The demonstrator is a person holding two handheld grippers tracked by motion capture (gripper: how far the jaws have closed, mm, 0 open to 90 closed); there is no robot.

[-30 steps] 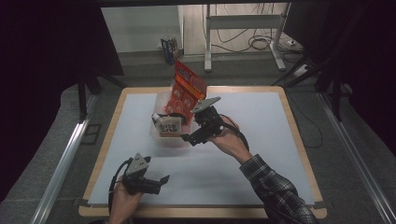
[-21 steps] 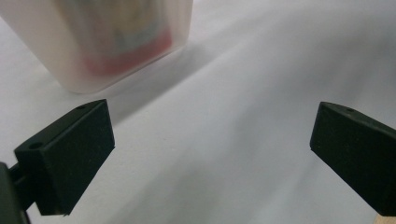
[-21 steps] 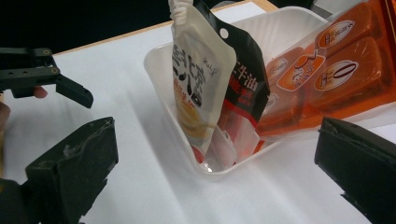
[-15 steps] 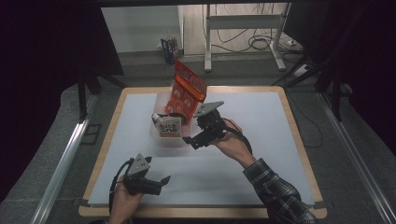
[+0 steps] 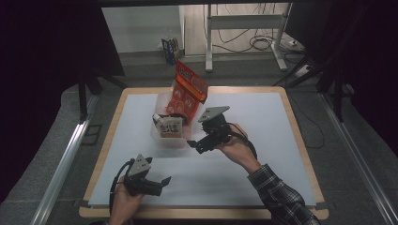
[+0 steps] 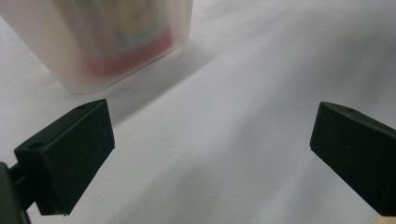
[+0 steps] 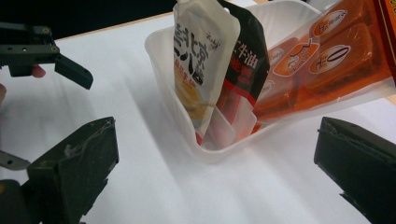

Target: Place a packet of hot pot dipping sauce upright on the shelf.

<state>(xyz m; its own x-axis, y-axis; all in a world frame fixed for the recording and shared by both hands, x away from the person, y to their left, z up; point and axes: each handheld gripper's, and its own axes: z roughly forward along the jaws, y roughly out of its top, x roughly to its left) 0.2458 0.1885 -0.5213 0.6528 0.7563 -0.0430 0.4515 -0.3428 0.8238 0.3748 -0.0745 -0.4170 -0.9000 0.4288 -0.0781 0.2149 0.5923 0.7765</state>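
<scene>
**Both grippers released near the snack tub**

The right gripper (image 5: 196,143) has its jaws spread wide and holds nothing. Just ahead of it stands the translucent plastic tub (image 7: 173,88), holding a white pouch (image 7: 201,56) and an orange snack bag (image 7: 322,60). The left gripper (image 5: 162,182), also released, is well apart from the tub.

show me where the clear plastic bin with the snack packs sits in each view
High view: the clear plastic bin sits left of centre on the white table, just left of the right gripper.
Left gripper view: its frosted corner is at top left, above the left jaw.
Right gripper view: it lies across the upper middle, between the open jaws.
Shared landmark: the white pouch with black lettering, at the bin's near end in the high view.
</scene>
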